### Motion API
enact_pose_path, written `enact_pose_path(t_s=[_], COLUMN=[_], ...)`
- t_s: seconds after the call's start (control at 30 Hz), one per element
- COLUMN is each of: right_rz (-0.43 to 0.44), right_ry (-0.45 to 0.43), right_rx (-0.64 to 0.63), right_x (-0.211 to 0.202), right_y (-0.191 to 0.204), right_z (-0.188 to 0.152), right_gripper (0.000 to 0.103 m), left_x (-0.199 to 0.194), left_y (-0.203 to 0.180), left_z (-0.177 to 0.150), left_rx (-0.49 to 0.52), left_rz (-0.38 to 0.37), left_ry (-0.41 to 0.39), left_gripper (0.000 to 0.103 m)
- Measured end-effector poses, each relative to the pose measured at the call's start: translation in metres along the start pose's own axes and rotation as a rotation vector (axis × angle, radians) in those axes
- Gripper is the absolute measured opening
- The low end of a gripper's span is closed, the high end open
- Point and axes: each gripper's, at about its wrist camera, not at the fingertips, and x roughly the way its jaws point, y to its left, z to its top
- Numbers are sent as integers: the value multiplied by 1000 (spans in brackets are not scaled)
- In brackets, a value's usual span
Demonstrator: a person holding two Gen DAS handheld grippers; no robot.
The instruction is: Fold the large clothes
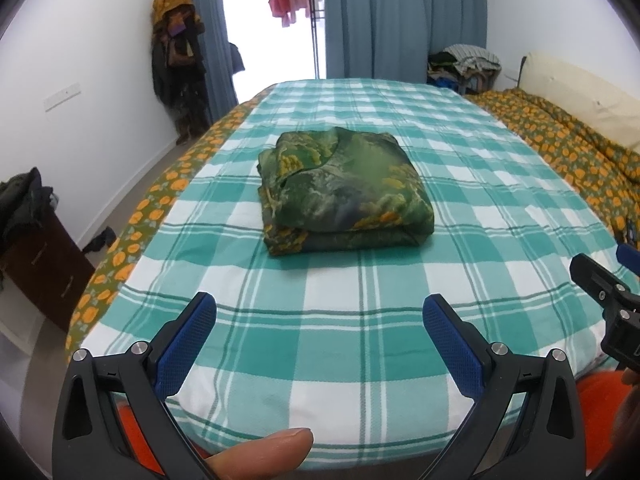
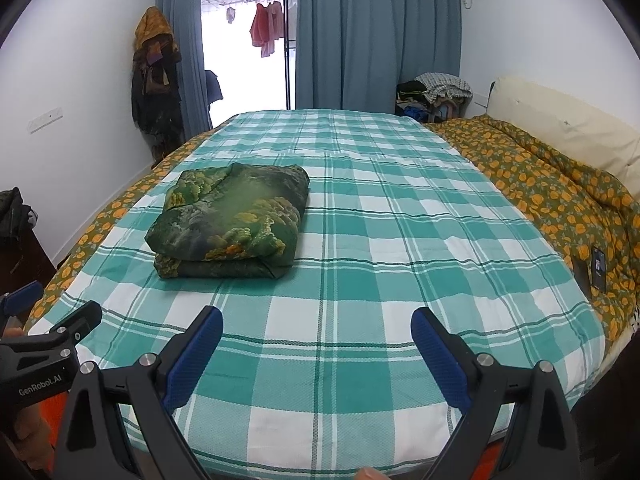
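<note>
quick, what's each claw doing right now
Left claw: open, holding nothing, short of the folded green garment.
Right claw: open, holding nothing, over the checked bedsheet.

Left gripper [image 1: 320, 312] sits low in the frame, its blue-padded fingers [image 1: 188, 344] spread wide, holding nothing. A thumb [image 1: 264, 452] shows at the bottom edge. Right gripper [image 2: 318, 322] likewise gapes empty, low in its frame.
</note>
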Motion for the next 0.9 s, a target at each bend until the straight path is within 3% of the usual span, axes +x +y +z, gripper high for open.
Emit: enact_pose_path(t_s=[0.9], right_rz=[-8], right_ry=[0], right_rx=[-68], right_x=[-5], right_y=[13], right_z=[-1], right_gripper=[97], left_x=[-1], left_y=[4], left_z=[1], left_rx=[-5], left_rz=[10], left_ry=[4], left_gripper=[103])
